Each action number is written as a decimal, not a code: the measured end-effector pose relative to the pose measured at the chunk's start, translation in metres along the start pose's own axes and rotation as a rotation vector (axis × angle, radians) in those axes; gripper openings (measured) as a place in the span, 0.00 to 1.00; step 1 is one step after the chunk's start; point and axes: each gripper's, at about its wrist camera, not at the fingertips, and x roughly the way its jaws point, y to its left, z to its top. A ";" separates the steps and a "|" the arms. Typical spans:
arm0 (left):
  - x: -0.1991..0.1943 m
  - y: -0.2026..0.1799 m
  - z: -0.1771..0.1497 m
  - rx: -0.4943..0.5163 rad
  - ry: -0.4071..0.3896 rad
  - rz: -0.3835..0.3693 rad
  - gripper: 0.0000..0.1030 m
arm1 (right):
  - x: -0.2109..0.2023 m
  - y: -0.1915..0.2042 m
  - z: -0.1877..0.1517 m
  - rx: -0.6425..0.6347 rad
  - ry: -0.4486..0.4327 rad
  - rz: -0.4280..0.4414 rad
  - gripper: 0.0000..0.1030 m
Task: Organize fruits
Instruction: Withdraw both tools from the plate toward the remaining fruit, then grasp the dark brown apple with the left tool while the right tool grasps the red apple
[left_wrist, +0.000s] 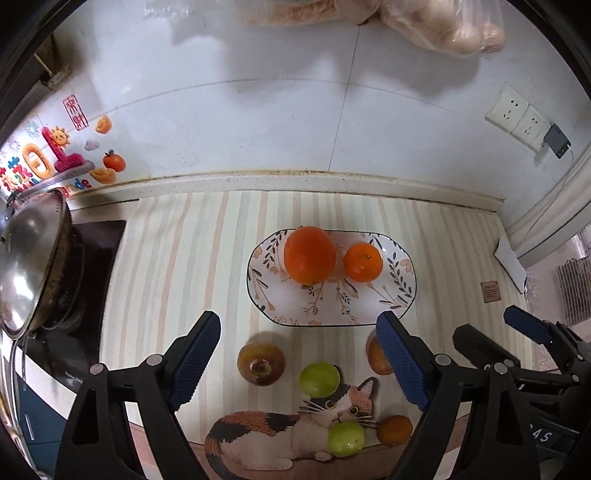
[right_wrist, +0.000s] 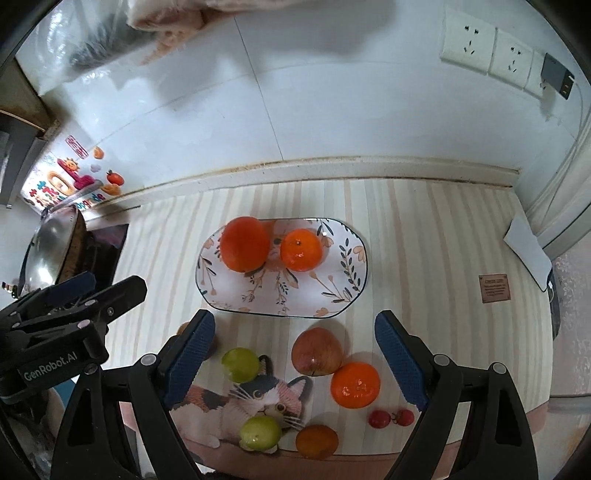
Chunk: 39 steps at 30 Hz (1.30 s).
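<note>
left tongs (left_wrist: 299, 354): released, nothing between the blue pads; raised above the tabletop (left_wrist: 177, 266), tilted down
right tongs (right_wrist: 295, 354): released, empty; beside the left tongs, which show at the left edge of the right wrist view
plate (left_wrist: 399, 291): oval, floral print; just beyond both tongs' tips
large orange (left_wrist: 309, 254): on the plate, far left part; touching or nearly touching the small orange (left_wrist: 362, 262) to its right
brownish apple (left_wrist: 261, 363): on the tabletop, between the left tongs' fingers, nearer the left one
red apple (right_wrist: 317, 350): between the right tongs' fingers, near side of the plate; partly hidden behind the left tongs' right finger in the left wrist view
green fruit (left_wrist: 319, 379): between the left tongs' fingers; second green fruit (left_wrist: 346, 438) nearer the camera, on the cat print
orange (right_wrist: 355, 384): just right of the red apple, touching or nearly
darker orange (right_wrist: 317, 441): near the tabletop's front edge
two cherry tomatoes (right_wrist: 391, 418): beside the right tongs' right finger
wok (left_wrist: 29, 266): far left of the left tongs
</note>
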 end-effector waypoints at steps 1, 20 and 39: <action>-0.001 0.001 -0.002 -0.006 0.006 -0.005 0.84 | -0.004 0.001 -0.002 0.002 -0.011 -0.002 0.88; 0.087 0.045 -0.042 -0.098 0.242 0.065 0.84 | 0.113 -0.060 -0.046 0.232 0.255 0.087 0.88; 0.195 0.048 -0.064 -0.120 0.486 0.030 0.65 | 0.204 -0.037 -0.051 0.095 0.389 0.005 0.85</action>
